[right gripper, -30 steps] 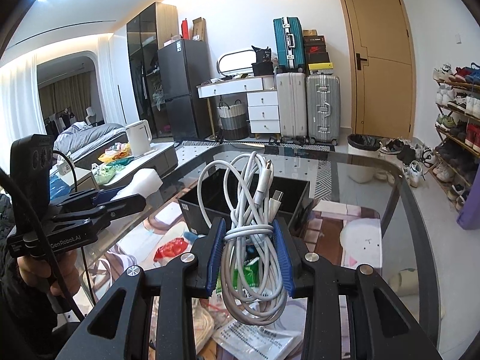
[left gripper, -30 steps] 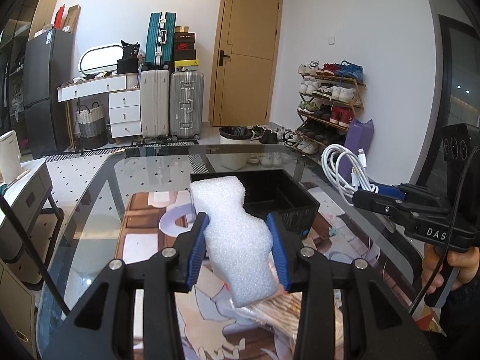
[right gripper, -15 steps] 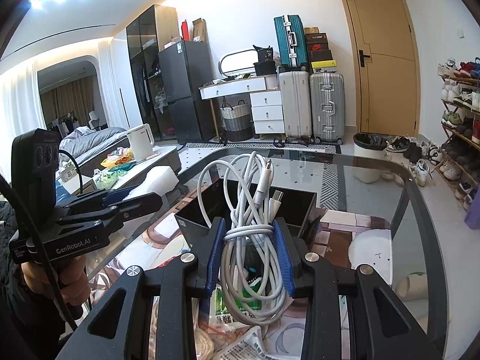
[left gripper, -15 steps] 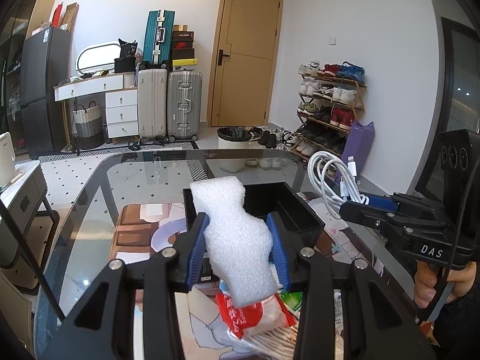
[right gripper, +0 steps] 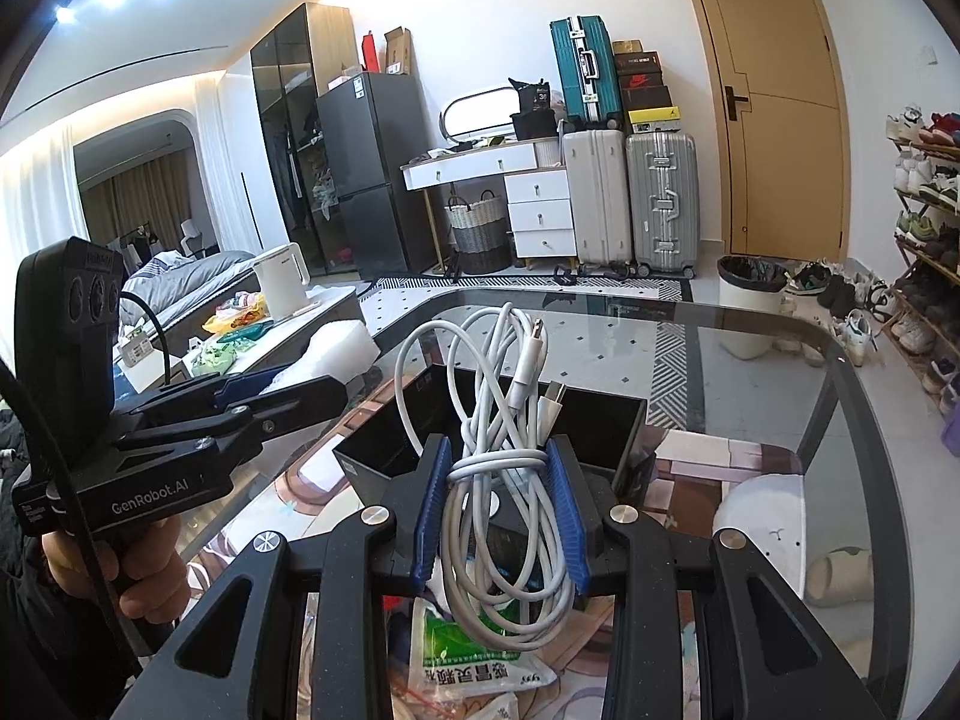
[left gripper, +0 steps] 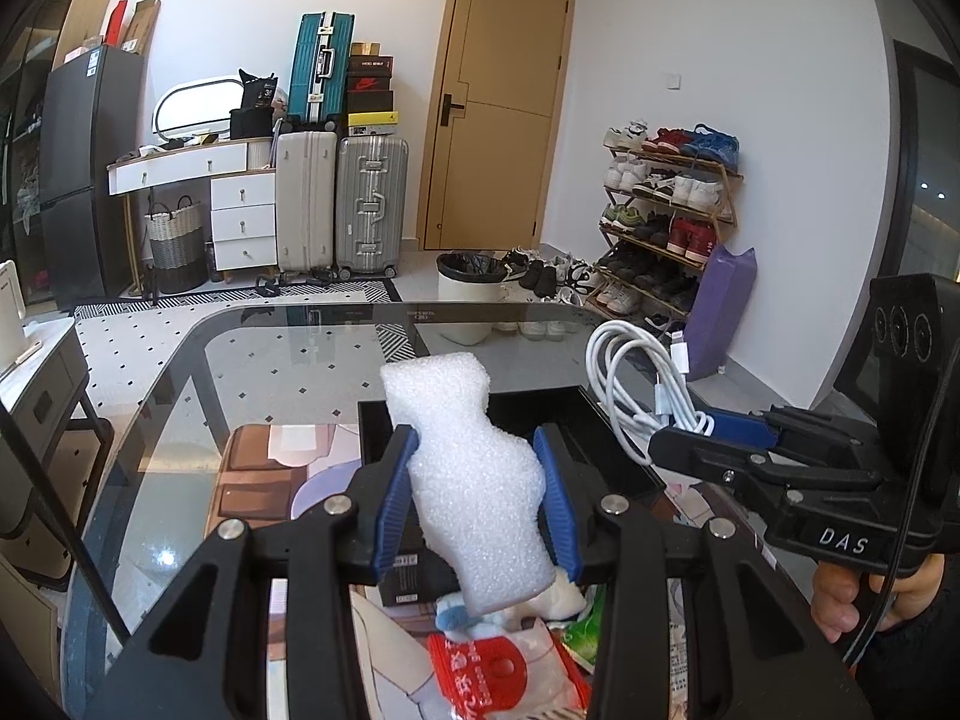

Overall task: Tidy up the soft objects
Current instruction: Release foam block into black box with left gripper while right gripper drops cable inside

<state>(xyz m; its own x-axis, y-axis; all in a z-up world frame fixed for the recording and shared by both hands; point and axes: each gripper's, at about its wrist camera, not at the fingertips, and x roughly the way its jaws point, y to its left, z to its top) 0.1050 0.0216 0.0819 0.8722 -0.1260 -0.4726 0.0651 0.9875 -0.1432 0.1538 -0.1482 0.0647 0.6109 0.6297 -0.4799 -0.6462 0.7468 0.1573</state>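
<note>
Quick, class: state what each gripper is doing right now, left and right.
Left gripper: shut on the white foam block.
Right gripper: shut on the coiled white cable.

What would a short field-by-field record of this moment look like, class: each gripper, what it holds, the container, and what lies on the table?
left gripper: shut on white foam piece, held above the table
right gripper: shut on bundled white cable, held above the table
container: black box, open at the top, on the glass table
box contents: cannot tell
below the grippers: red packet, green and white packet
both items: not yet in the box
</note>
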